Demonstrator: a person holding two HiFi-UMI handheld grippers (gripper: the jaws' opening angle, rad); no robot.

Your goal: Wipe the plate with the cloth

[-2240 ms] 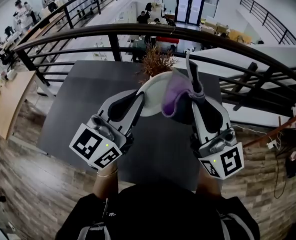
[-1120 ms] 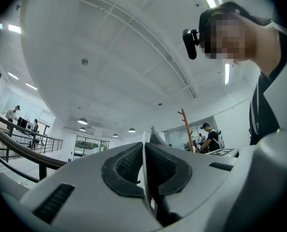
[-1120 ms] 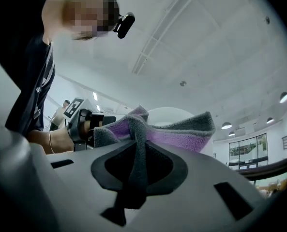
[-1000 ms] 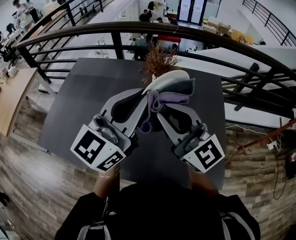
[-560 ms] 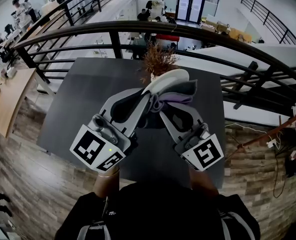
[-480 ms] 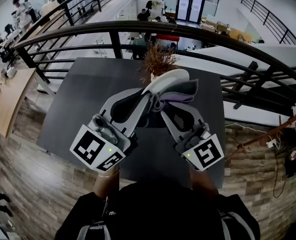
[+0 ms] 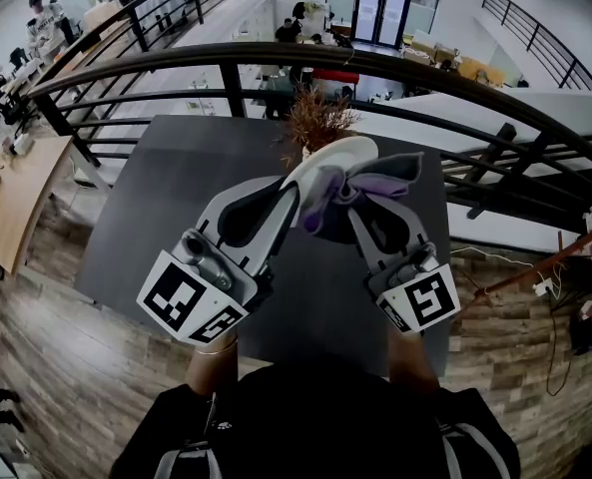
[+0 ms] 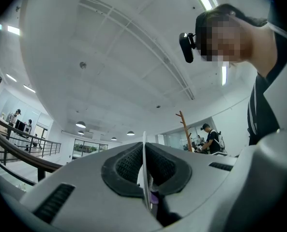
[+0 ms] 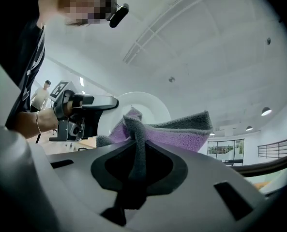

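1. Left tool [image 7: 292, 192] clamped narrow on rim of white plate [image 7: 337, 155]. Plate held tilted in the air above dark tabletop [image 7: 166, 208], upper centre of head view.
2. Right tool [image 7: 359, 211] pinched tight on grey-and-purple cloth [image 7: 367, 186]. Cloth bunched against lower right side of plate, touching it.
3. Only print in sight: black-and-white square markers on left cube [image 7: 190, 301] and right cube [image 7: 422, 302]. Patterns only, not words.
4. Left gripper view: plate [image 8: 144, 151] seen edge-on as a thin white line between the pads, sliver of purple cloth [image 8: 154, 196] just below. Wooden coat stand [image 8: 182, 129] right of centre, seen only here.
5. Right gripper view: grey fold of cloth [image 9: 133, 144] running down between the jaws, purple face spread to the right, round plate face [image 9: 150, 103] behind it. Left tool [image 9: 80, 111] and its holding hand [image 9: 29, 121] with a bracelet at left of frame.
6. Head view only: dried plant [image 7: 315, 120] at far tabletop edge just behind plate, curved black railing [image 7: 276, 60] across the top, wood-pattern floor [image 7: 56, 367] at lower left.
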